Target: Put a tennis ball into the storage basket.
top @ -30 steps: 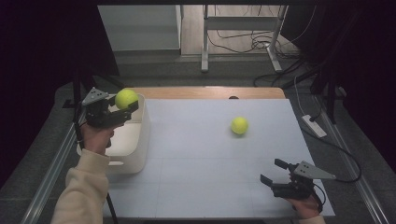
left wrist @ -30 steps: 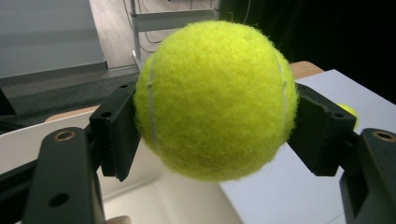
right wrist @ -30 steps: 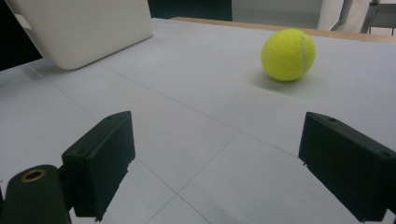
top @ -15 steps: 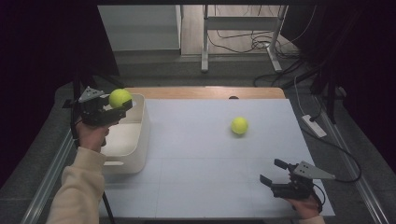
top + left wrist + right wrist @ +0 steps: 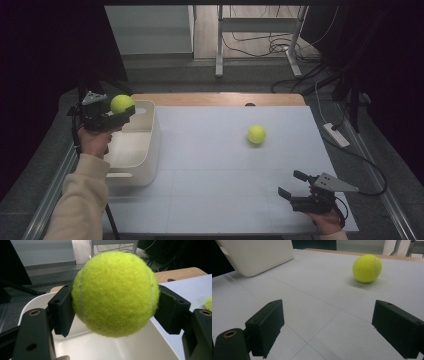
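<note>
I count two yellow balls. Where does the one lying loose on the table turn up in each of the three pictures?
High view: the loose ball lies right of centre on the white table.
Left gripper view: a yellow sliver at the right edge, beyond the held ball.
Right gripper view: upper right, beyond the open jaws.
Shared landmark: the white bin.

Fuzzy yellow-green tennis ball (image 5: 115, 293), clamped mid-air above white bin (image 5: 149, 145)
</note>
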`<action>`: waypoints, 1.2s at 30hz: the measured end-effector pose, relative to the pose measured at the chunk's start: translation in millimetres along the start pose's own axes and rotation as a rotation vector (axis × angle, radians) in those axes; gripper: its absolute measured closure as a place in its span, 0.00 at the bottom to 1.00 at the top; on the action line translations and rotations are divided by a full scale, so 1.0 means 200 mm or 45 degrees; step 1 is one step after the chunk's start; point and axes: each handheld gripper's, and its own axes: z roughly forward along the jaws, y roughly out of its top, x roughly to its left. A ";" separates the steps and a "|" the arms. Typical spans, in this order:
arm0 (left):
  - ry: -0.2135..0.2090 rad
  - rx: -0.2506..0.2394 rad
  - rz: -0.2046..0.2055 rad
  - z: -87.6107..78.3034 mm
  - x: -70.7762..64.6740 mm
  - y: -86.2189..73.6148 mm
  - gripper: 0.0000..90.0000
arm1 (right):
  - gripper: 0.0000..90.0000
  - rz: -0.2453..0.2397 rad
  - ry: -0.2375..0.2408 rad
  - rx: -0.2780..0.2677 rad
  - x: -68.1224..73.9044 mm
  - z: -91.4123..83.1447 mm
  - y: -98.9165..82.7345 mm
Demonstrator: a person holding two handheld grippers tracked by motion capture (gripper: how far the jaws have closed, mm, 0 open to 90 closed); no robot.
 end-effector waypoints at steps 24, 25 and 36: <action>0.049 0.209 -0.029 0.14 0.11 -0.01 0.29 | 0.12 0.006 0.002 -0.004 0.00 0.00 0.00; 0.049 0.232 -0.026 0.15 0.11 -0.01 0.29 | 0.12 0.008 0.002 -0.005 0.00 0.00 0.00; 0.066 0.293 -0.033 0.18 0.14 -0.03 0.29 | 0.12 0.009 0.001 -0.006 -0.01 -0.01 0.00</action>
